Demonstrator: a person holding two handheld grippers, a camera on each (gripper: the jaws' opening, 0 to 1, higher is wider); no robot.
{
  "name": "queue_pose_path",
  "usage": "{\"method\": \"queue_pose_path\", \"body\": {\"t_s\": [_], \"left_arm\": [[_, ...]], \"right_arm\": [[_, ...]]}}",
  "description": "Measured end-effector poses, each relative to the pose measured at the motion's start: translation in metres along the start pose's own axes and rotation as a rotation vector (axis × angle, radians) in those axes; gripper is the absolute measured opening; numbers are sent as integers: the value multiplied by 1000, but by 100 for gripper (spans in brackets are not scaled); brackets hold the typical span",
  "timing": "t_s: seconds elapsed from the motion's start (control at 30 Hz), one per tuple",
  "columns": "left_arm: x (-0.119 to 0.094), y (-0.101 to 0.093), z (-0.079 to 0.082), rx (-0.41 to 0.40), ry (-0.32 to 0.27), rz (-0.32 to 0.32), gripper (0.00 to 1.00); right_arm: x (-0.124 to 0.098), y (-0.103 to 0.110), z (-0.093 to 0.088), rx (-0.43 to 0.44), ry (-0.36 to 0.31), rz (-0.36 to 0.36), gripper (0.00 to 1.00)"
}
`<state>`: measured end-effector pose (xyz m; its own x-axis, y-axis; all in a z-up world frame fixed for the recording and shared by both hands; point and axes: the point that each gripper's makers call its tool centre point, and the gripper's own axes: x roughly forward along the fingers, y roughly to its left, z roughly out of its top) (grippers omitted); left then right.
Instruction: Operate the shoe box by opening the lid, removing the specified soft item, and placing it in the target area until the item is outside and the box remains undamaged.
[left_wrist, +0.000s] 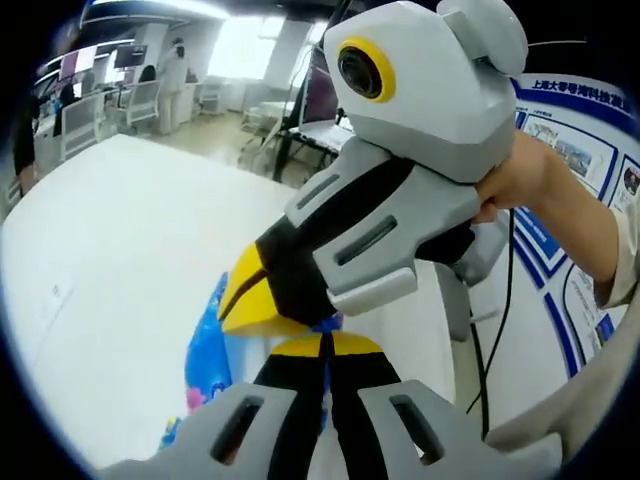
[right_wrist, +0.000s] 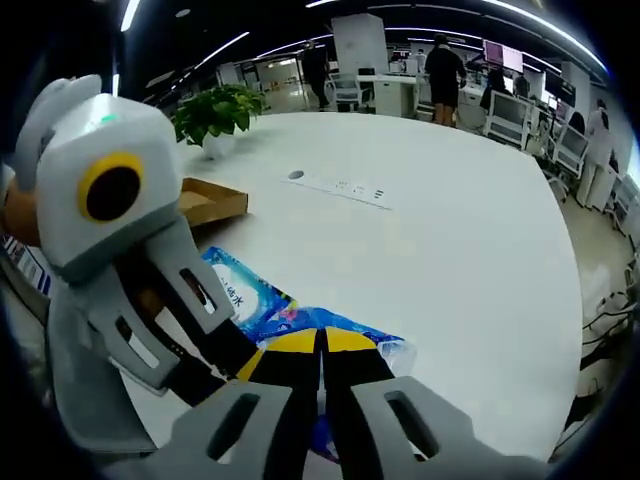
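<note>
A blue printed soft packet (right_wrist: 262, 300) lies on the white table (right_wrist: 450, 230), beyond and under my right gripper's (right_wrist: 322, 342) yellow tips. These jaws are pressed together, with blue film showing in the slit between them. The left gripper (right_wrist: 240, 362) comes in from the left and meets the same packet edge. In the left gripper view the packet (left_wrist: 208, 352) sits left of my left gripper (left_wrist: 325, 345), which is shut with blue at its tips. The right gripper (left_wrist: 250, 300) crosses just above it, held by a hand (left_wrist: 520, 180). A flat brown cardboard box (right_wrist: 212, 203) lies behind the packet.
A potted green plant (right_wrist: 215, 112) stands at the table's far left, beyond the box. A small white strip (right_wrist: 345, 188) lies mid-table. Desks, chairs and people stand far off behind. A blue-and-white poster board (left_wrist: 570, 170) rises to the right of the hand.
</note>
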<state>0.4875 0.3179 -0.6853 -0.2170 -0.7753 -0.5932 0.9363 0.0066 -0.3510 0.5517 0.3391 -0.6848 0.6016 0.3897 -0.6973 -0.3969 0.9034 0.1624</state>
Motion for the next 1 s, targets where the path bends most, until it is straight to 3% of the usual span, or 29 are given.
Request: {"method": "queue_pose_path", "body": {"t_s": [0.33, 1.0], "left_arm": [[17, 13, -12, -32, 26, -7, 0], [28, 29, -21, -54, 41, -12, 0]], "right_arm": [[16, -13, -18, 29, 32, 11, 0], [37, -29, -26, 40, 47, 10, 0]]}}
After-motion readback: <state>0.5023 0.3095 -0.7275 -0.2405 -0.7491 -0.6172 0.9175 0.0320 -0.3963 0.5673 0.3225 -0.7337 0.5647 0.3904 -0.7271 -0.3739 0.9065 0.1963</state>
